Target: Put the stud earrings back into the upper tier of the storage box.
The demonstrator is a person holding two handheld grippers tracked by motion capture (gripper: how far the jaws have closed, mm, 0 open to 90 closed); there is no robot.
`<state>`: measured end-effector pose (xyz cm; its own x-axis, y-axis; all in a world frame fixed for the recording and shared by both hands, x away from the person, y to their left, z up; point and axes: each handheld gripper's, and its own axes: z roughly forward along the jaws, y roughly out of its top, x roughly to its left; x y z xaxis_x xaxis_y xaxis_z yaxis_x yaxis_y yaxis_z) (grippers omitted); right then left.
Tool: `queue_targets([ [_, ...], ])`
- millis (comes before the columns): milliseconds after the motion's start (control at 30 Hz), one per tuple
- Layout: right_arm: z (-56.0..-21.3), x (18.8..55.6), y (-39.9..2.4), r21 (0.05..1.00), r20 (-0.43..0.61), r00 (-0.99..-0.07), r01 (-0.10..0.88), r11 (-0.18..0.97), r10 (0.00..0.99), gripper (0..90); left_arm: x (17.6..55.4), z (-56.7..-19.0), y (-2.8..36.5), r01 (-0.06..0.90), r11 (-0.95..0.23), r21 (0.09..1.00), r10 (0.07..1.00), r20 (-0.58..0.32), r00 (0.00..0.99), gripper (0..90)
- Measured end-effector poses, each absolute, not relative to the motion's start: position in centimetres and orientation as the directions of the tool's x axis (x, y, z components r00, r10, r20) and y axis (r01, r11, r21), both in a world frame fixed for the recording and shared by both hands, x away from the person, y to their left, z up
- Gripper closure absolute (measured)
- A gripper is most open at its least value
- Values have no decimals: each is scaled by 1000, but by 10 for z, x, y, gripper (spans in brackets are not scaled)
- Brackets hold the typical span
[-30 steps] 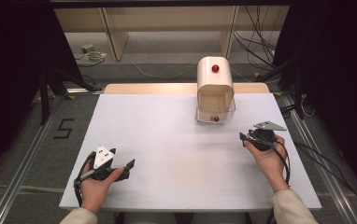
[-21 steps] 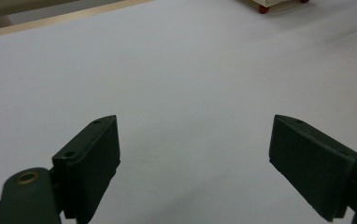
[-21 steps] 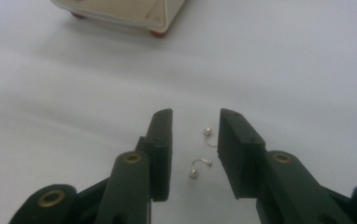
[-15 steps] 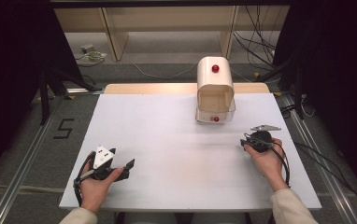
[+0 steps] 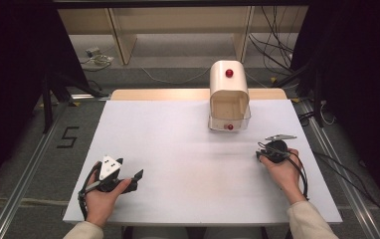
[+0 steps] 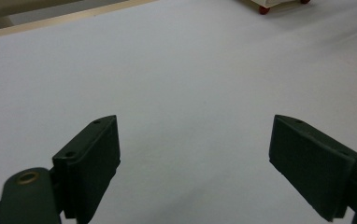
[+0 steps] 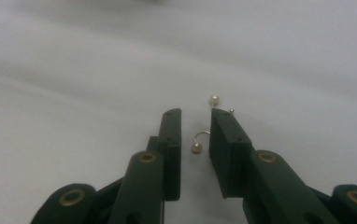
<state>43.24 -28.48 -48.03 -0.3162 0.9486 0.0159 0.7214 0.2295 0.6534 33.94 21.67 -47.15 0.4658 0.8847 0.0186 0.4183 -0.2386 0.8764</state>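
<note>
A small pearl earring (image 7: 200, 141) lies on the white tabletop (image 5: 178, 149) between the right gripper (image 7: 195, 135) jaws, which have just been closing — narrowly apart, not yet pinching it. A second pearl (image 7: 214, 99) sits just beyond the tips. The left gripper (image 6: 195, 154) rests wide open; the cream box (image 5: 229, 94) stands well behind.

White table (image 5: 178, 149): cream box (image 5: 229, 97) at far edge, pearl earrings (image 7: 197, 145) near right side

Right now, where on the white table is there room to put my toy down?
The big bare patch lies in the middle of the white table, between the left tongs and the right tongs, in front of the cream box. It gets crowded by the right tongs, where tiny pearl earrings lie.
</note>
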Motion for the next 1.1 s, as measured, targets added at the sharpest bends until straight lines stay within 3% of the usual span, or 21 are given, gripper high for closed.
queue_targets([
  [533, -482, 433, -285, 659, 3, -288, 721, 214, 958, 856, 339, -471, 217, 418, -239, 876, 885, 19, 466, 161],
  [1100, -482, 431, -285, 679, 30, -285, 710, 190, 958, 872, 339, -471, 217, 417, -233, 879, 886, 16, 463, 161],
])
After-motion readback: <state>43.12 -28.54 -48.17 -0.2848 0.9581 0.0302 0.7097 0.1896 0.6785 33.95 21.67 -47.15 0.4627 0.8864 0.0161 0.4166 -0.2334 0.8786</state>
